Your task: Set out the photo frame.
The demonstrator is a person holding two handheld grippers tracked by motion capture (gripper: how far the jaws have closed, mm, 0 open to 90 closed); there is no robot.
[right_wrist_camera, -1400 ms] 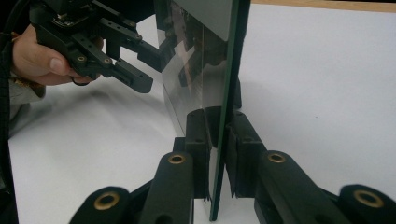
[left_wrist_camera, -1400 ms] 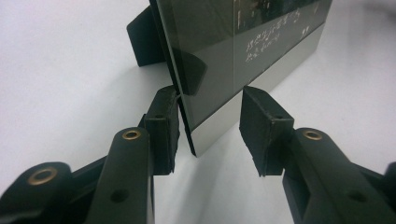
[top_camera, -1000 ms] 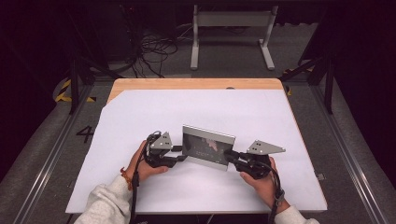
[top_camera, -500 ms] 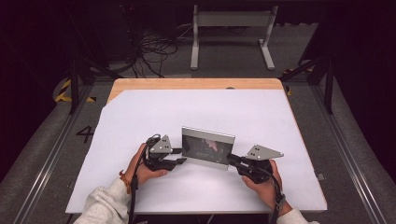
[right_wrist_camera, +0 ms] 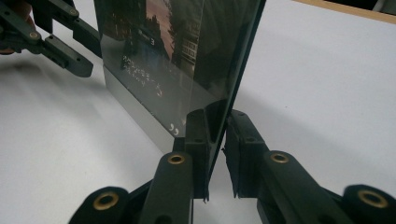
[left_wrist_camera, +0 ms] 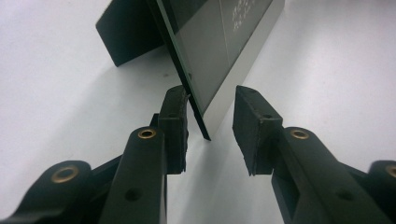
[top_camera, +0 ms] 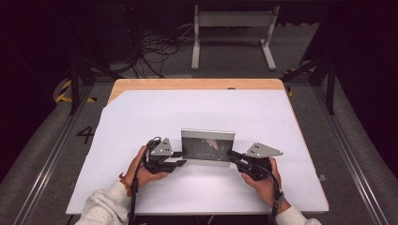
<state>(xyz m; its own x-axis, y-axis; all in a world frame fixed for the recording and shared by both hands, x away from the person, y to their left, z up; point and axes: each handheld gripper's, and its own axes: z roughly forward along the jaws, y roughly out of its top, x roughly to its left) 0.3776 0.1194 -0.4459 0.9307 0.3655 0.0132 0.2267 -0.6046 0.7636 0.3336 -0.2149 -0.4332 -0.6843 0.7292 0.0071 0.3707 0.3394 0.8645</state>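
A picture frame (top_camera: 207, 147) with a dark photo and a silver lower border stands upright on the white table (top_camera: 197, 112), near its front. My left gripper (top_camera: 180, 158) is at the frame's left edge. In the left gripper view the frame's (left_wrist_camera: 219, 51) thin edge sits between the jaws of that gripper (left_wrist_camera: 210, 112), which are open with a gap on one side. A black back stand (left_wrist_camera: 126, 32) props the frame. My right gripper (top_camera: 231, 154) is shut on the frame's (right_wrist_camera: 187, 56) right edge, close to its bottom corner (right_wrist_camera: 217, 126). The left gripper (right_wrist_camera: 70, 51) shows beyond the frame.
White paper covers the table, with a wooden strip (top_camera: 197, 84) bare at the far edge. Behind the table, cables (top_camera: 155, 47) and a white metal stand (top_camera: 232, 28) lie on the dark floor. Rails run along both sides.
The frame has turned slightly to sit square to the table's front edge and has shifted a little toward the person. Both grippers moved with it.
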